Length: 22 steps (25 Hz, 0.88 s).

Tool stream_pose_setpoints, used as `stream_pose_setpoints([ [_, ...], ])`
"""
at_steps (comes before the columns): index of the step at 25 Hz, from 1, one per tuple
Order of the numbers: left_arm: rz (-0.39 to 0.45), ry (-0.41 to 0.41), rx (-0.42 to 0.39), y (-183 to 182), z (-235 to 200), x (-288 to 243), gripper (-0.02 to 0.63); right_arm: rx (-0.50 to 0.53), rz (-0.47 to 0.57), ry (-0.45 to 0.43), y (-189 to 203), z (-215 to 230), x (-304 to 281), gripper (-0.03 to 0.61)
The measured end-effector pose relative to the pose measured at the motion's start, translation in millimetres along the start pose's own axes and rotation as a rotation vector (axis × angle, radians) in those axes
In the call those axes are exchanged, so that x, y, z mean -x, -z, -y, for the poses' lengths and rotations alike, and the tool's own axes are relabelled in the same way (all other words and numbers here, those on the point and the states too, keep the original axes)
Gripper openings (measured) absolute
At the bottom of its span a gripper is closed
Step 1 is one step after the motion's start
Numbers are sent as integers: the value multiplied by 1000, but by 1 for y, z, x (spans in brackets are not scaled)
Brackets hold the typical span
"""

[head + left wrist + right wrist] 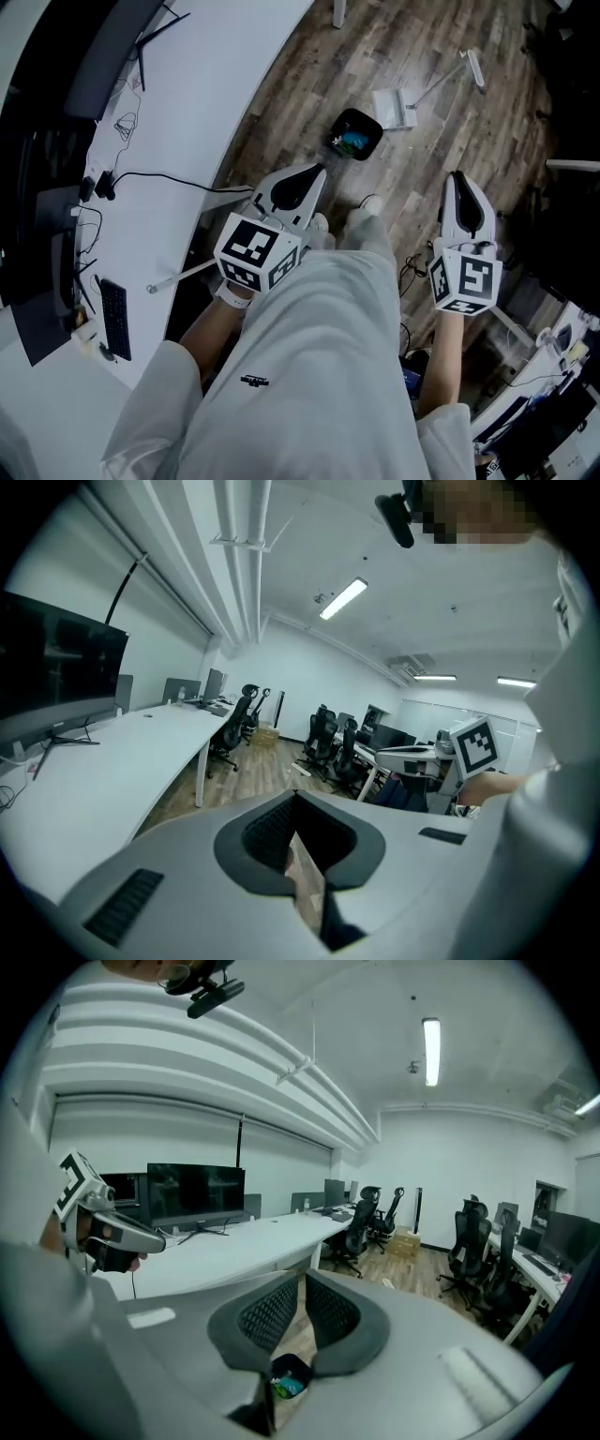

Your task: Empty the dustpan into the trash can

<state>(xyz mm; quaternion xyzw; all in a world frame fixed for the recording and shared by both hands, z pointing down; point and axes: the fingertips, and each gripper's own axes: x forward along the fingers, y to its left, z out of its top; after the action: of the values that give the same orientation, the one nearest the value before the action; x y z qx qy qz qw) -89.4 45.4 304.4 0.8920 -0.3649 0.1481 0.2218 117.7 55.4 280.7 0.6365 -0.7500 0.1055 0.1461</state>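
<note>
Jaws closed; dustpan (395,106) beside trash can (356,134), near desk (206,84).

No readable text in any of my feeds.
The left marker cube (255,251) and right marker cube (466,279) carry only black-and-white square patterns, not letters or digits. I can see a small dark mark (254,381) on the light garment (309,375) under the head camera, but it is too small to read. The key legends on the keyboard (115,319) on the tabletop (187,112) are too small as well.
</note>
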Motion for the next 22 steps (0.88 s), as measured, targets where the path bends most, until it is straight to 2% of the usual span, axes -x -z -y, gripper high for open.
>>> stream_pose_setpoints([
  [8, 88, -58, -19, -10, 9, 37, 6, -74, 102, -46, -6, -36, 33, 12],
  [22, 79, -37, 11, 11, 61, 40, 6, -85, 60, -64, 27, -27, 84, 12],
])
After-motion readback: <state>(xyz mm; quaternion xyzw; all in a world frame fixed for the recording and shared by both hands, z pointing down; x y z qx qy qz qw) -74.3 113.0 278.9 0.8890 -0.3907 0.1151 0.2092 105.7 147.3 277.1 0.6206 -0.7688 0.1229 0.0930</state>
